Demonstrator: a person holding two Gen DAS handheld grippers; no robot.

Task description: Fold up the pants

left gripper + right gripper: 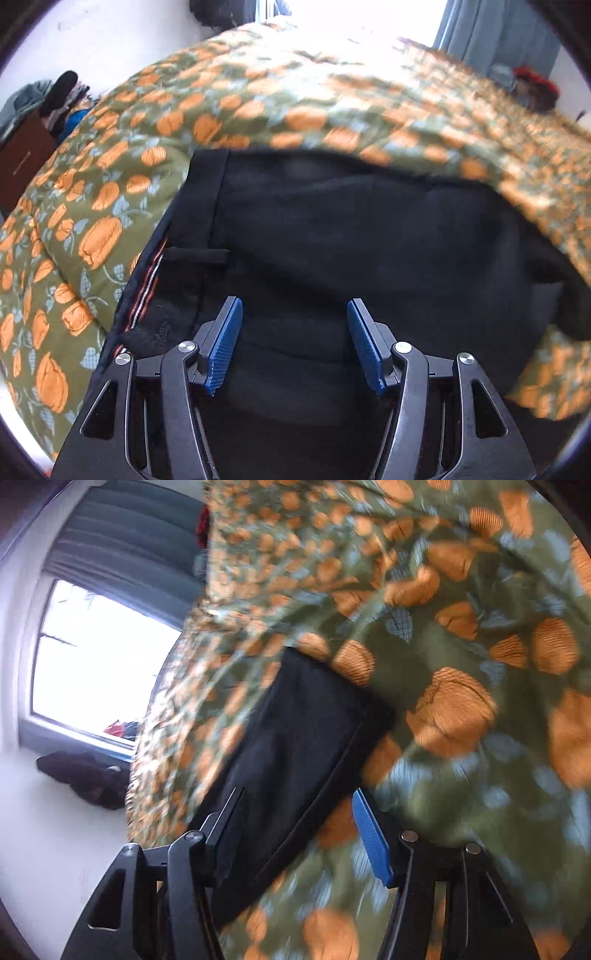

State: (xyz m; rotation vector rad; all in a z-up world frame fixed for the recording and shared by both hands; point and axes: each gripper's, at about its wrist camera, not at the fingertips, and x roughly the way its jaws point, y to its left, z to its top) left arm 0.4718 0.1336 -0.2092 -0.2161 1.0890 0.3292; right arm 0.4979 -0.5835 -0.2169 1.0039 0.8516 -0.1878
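Black pants [332,236] lie on a bed with an olive quilt printed with orange flowers [110,192]. The waistband with a striped inner lining [147,288] is at the left. My left gripper [293,314] is open just above the pants near the waistband, holding nothing. In the right wrist view, which is blurred by motion, a black pant leg [295,738] runs across the quilt [461,646]. My right gripper [297,805] is open over the leg, with the leg's hem edge between the blue-padded fingers [369,834].
A dark wooden piece of furniture with piled clothes [37,110] stands left of the bed. A bright window [92,664] with grey curtains [129,542] is beyond the bed. A dark garment [85,775] lies by the white wall below the window.
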